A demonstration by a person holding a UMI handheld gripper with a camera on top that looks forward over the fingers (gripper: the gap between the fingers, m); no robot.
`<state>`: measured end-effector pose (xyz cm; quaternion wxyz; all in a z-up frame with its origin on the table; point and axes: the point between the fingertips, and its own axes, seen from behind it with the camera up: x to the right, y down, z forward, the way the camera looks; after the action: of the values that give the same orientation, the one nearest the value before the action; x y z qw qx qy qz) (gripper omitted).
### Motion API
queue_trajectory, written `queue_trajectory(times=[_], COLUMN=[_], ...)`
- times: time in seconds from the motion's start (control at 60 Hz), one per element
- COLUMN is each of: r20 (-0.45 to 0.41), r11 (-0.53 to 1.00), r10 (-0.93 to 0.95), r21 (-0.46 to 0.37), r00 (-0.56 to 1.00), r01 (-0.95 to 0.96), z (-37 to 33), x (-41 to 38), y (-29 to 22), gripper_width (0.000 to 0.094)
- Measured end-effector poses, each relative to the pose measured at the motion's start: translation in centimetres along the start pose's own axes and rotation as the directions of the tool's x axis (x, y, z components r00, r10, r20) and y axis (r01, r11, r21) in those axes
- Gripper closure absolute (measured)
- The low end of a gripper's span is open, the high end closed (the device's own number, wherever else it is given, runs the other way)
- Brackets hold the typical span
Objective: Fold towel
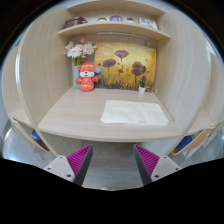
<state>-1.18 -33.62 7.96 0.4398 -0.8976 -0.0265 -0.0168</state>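
Note:
A white towel lies flat on the light wooden desk, toward its right side, well beyond my fingers. My gripper is open and empty, held back from the desk's front edge, with the floor showing between the magenta pads. Nothing is between the fingers.
An orange fox toy and a vase of flowers stand at the desk's back left. A flower picture covers the back wall. A shelf above holds small items. Curved side panels enclose the desk.

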Motion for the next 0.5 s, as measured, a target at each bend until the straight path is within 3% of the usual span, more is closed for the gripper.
queue_trajectory(times=[0.3,0.5], r20=[0.033,-0.033], r11=[1.0,0.997], r10=[-0.011,-0.037], r21=[-0.019,-0.073], r00=[0.999,0.999], r01=[0.011,0.034], z=[15.7,24.3], x=[-2.8,-1.9], y=[-8.1,-10.9], gripper_width=[0.0114,0.018])
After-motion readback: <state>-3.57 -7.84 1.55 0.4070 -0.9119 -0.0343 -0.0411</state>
